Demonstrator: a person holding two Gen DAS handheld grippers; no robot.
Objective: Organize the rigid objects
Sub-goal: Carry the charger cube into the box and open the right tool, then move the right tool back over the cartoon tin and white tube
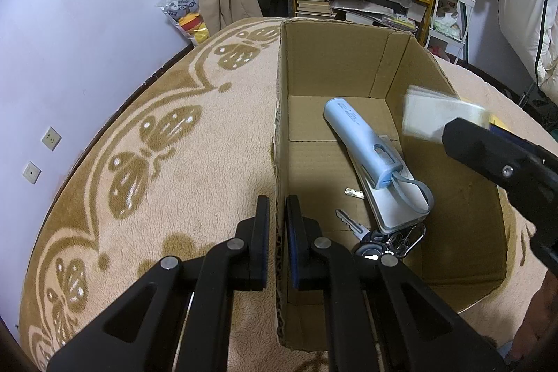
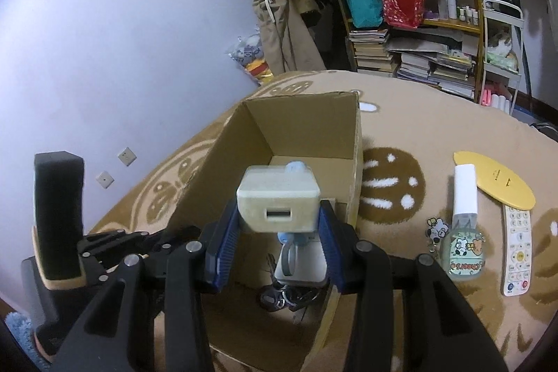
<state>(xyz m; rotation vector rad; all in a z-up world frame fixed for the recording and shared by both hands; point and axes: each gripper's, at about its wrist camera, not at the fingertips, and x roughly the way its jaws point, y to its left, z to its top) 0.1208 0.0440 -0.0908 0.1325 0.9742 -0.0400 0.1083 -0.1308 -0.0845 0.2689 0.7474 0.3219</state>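
Note:
An open cardboard box [image 1: 348, 65] [image 2: 307, 121] stands on the patterned blanket. Inside lie a light blue tube-shaped device with a grey strap [image 1: 362, 145], a white flat device [image 1: 390, 204] under it, and a bunch of keys [image 1: 380, 239] [image 2: 282, 297]. My left gripper [image 1: 277, 215] is shut on the box's left wall. My right gripper [image 2: 279, 225] is shut on a cream USB charger block [image 2: 279, 201] and holds it above the box; the charger shows blurred in the left wrist view [image 1: 439, 114].
On the blanket right of the box lie a clear bottle with a white cap [image 2: 464, 218], a white remote [image 2: 518, 250], a yellow oval card [image 2: 495, 180] and a small keychain charm [image 2: 437, 227]. Shelves with books and bags [image 2: 401, 23] stand behind.

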